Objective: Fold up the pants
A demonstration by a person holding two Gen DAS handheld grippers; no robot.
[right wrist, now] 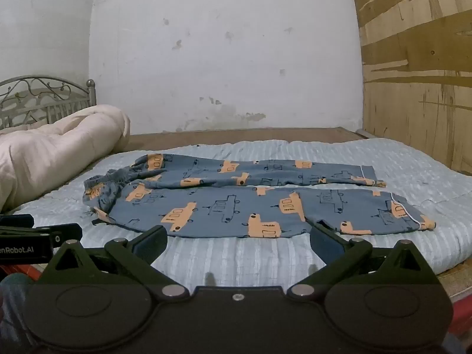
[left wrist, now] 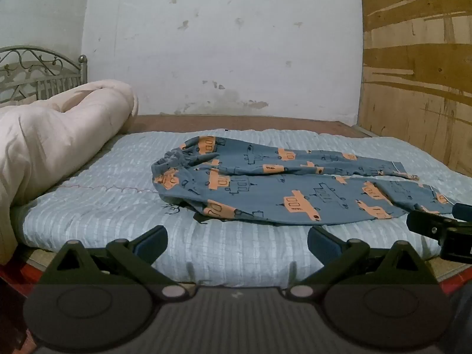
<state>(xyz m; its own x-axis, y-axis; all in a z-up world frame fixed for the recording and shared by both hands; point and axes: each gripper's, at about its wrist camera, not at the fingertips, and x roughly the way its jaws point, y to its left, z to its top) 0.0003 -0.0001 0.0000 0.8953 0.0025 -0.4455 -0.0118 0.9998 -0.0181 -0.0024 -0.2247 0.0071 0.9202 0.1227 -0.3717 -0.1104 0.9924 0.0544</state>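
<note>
Nearest the camera, the left tongs [left wrist: 237,243] and right tongs [right wrist: 238,243] both stood wide, holding nothing, just short of the bed's [right wrist: 236,265] near edge. The blue pants [right wrist: 236,203] lay spread lengthwise mid-bed, waistband [right wrist: 103,181] left, cuffs [right wrist: 413,215] right, legs side by side. Folding seemed not yet begun; the next move likely called for gripping waistband and cuff of one leg together.
</note>
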